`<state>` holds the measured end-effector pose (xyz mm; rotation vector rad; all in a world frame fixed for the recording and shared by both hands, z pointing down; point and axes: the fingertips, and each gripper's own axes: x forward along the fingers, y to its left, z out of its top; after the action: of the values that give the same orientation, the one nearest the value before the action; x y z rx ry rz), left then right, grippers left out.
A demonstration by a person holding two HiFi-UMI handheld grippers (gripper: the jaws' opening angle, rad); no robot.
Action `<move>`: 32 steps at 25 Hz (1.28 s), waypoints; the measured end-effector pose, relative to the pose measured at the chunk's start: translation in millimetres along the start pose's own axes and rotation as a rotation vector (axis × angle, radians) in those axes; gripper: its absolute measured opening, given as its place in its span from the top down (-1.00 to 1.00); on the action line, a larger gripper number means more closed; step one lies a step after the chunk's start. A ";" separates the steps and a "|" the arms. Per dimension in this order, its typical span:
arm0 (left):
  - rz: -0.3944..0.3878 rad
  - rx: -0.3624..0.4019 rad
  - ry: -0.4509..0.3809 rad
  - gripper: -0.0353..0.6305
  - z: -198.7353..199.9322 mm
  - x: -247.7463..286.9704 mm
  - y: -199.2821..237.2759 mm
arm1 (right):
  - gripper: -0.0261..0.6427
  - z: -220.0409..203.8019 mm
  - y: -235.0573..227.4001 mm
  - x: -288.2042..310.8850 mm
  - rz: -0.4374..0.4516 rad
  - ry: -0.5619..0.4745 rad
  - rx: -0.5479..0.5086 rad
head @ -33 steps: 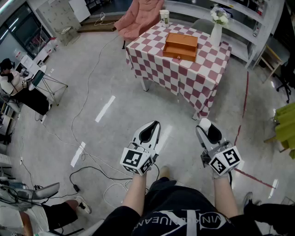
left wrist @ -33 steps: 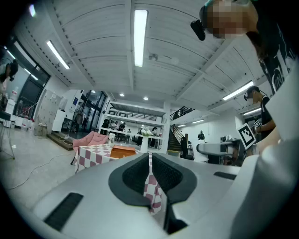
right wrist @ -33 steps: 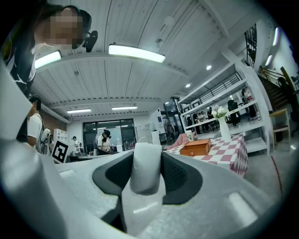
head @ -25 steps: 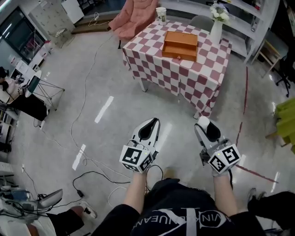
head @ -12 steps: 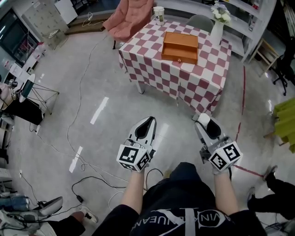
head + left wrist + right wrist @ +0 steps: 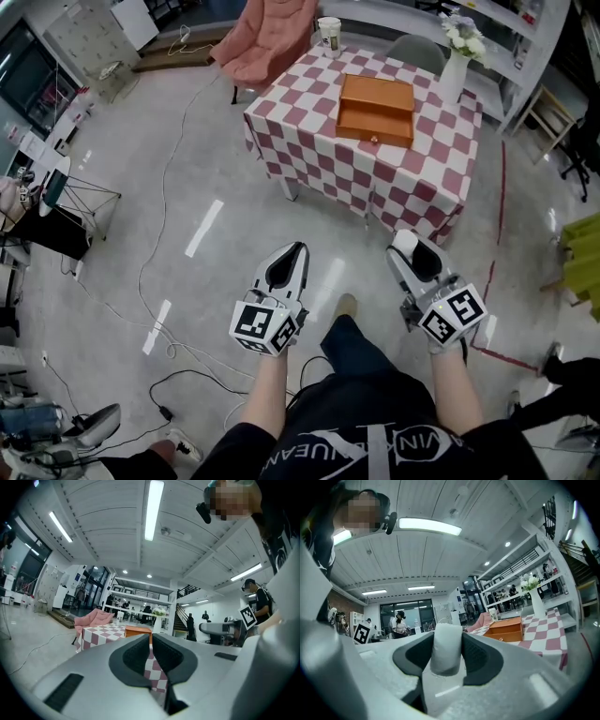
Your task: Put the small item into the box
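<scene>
1. Head view: you stand on the floor, well apart from the checkered table (image 6: 309, 141). The orange box (image 6: 375, 110) sits on the tabletop, between a cup (image 6: 328, 31) and a vase (image 6: 457, 66). From here you can't tell if the box is open.
2. Head view: your right gripper (image 6: 415, 255) clamps the small white item (image 6: 405, 242), held in the air out in front of you. Your left gripper (image 6: 286, 264) is beside it and carries nothing.
3. Progress: pickup looks done, since the item is in your grip. Left to do: reach the table, bring the item over the box, let go inside. Nothing is in the box yet, as far as this view shows.
4. Left gripper view: the left gripper (image 6: 151, 641) has its jaws nearly together, only a thin slit between them, nothing in it. The box (image 6: 137, 631) and table (image 6: 101, 632) show far ahead.
5. Right gripper view: the right gripper (image 6: 447, 657) has its jaws pressed on both sides of the white item (image 6: 446, 641).
6. Item direction: its long axis runs along the jaws. The rounded end sticks out past the tips and points forward, roughly toward the table. The other end sits deep between the jaws.
7. Right gripper view: the box (image 6: 506, 627) is ahead and to the right of the item, far off, with the vase (image 6: 536, 603) behind it.
</scene>
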<state>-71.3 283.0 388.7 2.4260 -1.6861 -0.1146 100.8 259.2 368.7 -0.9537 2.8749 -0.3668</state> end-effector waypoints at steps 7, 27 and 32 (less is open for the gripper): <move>0.014 -0.015 0.015 0.82 4.8 33.7 37.8 | 0.38 -5.1 -27.2 49.9 -0.002 0.018 0.031; -0.074 -0.024 0.063 0.82 10.5 175.0 98.1 | 0.38 -4.3 -120.3 156.3 -0.019 0.078 0.067; -0.087 -0.031 0.069 0.82 9.2 200.9 101.7 | 0.38 0.2 -137.0 167.7 -0.010 0.074 0.063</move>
<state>-95.8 59.8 408.0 2.4514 -1.5393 -0.0679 45.6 52.5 401.7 -0.9637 2.9061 -0.5008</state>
